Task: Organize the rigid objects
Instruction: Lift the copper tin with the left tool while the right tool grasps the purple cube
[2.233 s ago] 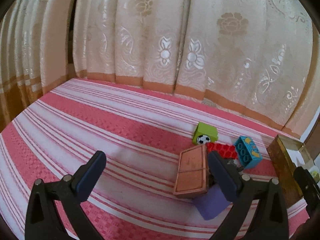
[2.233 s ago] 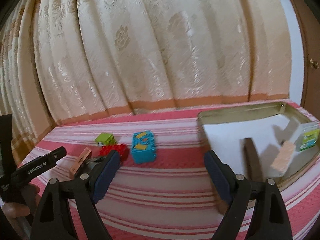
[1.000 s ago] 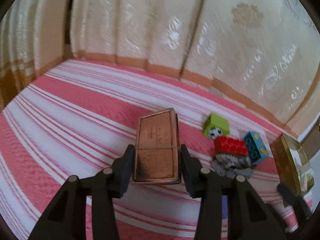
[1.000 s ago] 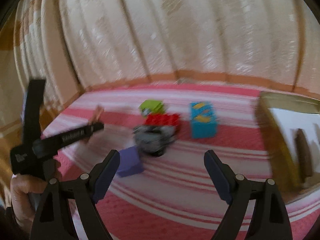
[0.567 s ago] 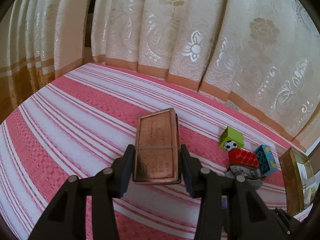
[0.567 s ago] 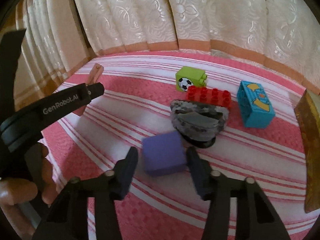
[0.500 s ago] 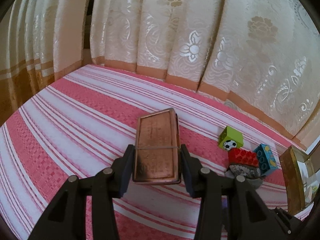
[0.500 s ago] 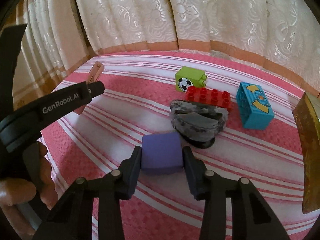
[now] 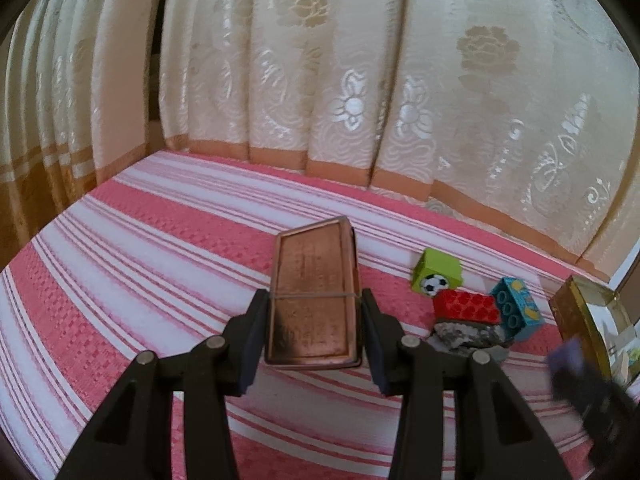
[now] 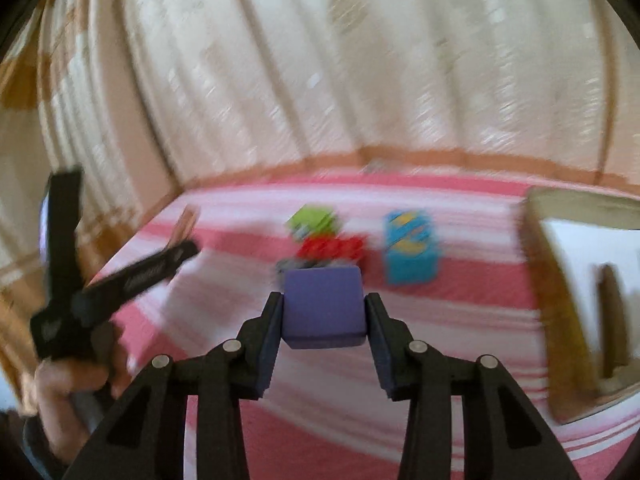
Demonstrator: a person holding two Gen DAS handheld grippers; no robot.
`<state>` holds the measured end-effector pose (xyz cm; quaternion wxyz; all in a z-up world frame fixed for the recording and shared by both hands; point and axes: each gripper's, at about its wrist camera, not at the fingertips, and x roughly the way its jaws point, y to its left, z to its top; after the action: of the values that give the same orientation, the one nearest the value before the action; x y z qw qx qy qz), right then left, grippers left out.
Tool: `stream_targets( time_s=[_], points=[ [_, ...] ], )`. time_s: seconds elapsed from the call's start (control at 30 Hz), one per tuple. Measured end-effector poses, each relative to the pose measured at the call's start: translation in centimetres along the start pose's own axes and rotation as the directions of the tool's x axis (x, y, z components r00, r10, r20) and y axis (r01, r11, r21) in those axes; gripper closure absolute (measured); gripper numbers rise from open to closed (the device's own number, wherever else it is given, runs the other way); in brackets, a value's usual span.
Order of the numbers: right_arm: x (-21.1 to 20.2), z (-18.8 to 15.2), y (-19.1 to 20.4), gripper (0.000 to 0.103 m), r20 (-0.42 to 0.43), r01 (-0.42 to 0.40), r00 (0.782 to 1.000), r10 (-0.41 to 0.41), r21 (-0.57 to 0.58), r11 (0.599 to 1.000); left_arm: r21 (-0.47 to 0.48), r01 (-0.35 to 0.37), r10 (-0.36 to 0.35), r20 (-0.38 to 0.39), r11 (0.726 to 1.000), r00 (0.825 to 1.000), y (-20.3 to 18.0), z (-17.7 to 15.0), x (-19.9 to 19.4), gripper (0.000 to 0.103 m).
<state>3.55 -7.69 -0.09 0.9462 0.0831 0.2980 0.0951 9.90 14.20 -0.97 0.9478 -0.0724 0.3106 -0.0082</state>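
Both hands are mid-carry: the left gripper (image 9: 314,320) has its fingers clamped on a flat copper-coloured rectangular tin (image 9: 312,292), while the right gripper (image 10: 323,318), fingers just closed, holds a purple cube (image 10: 323,308) above the pink-striped cloth (image 10: 440,312). Next, probably, comes lowering the cube into the open gold-walled box (image 10: 560,300). The box's white interior is clear only from the right wrist; the left wrist shows sharply the remaining bricks.

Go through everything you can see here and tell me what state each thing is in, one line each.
Left hand-held gripper: shut on the copper tin.
Copper tin: lid closed, held off the cloth.
Right hand-held gripper: shut on the purple block.
Purple block: held.
Gold box: open, lying on the cloth.
Green brick, red brick, blue brick: loose on the cloth.
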Motion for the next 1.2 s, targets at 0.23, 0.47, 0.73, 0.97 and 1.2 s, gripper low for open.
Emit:
stream_targets(
  time_s=[0.23, 0.47, 0.73, 0.97, 1.2],
  points=[
    [-1.8, 1.0, -1.3, 0.059, 0.162, 0.188, 0.97, -0.182, -0.019, 0.982, 0.026, 0.004, -0.005, 0.066, 1.0, 0.998, -1.4, -0.2, -1.3, 0.06],
    [-2.3, 1.5, -2.3, 0.059, 0.186, 0.207, 0.96, -0.207, 0.019, 0.978, 0.086, -0.04, 0.028, 0.135, 0.995, 0.99, -3.7, -0.7, -2.6, 0.06],
    [-2.7, 1.6, -2.4, 0.059, 0.203, 0.216, 0.955, -0.218, 0.029, 0.976, 0.115, -0.056, 0.035, 0.179, 0.992, 0.983, -5.7, -1.8, -4.3, 0.06],
    [-3.0, 1.5, -2.6, 0.059, 0.211, 0.221, 0.952, -0.222, 0.03, 0.975, 0.142, -0.066, 0.036, 0.207, 0.988, 0.978, -7.3, -2.5, -5.3, 0.06],
    [-3.5, 1.3, -2.9, 0.059, 0.228, 0.244, 0.944, -0.238, 0.003, 0.97, 0.143, -0.066, 0.036, 0.209, 0.988, 0.977, -8.2, -2.9, -5.7, 0.06]
  ],
)
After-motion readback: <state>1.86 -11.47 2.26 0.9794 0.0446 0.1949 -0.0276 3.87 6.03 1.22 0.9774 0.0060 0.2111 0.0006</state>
